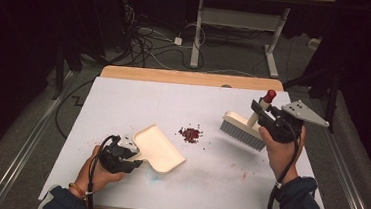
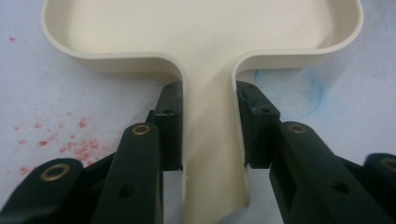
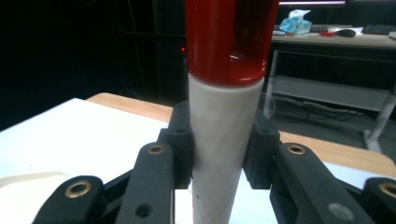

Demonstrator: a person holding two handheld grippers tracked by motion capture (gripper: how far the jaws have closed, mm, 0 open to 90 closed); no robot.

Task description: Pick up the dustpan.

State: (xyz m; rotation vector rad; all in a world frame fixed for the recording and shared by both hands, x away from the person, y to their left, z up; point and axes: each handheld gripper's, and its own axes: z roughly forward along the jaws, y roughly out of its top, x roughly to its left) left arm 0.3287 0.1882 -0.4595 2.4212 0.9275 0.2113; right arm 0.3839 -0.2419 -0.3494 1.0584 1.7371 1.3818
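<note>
Dustpan (image 1: 159,149) clamped in left gripper (image 1: 128,154), brush (image 1: 244,129) in right gripper (image 1: 265,113); red crumbs (image 1: 190,133), possibly beads, remain unswept on counter (image 1: 123,99).

A dark room: grey floor (image 1: 227,62) strewn with cables (image 1: 143,41), white-legged desk (image 1: 240,18) behind.

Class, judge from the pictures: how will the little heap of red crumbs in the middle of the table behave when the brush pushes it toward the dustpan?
The crumbs look loose and light, so they will probably scatter rather than slide together. Being small grains, some may roll past the dustpan. Red smears on the table suggest they may smudge.
</note>
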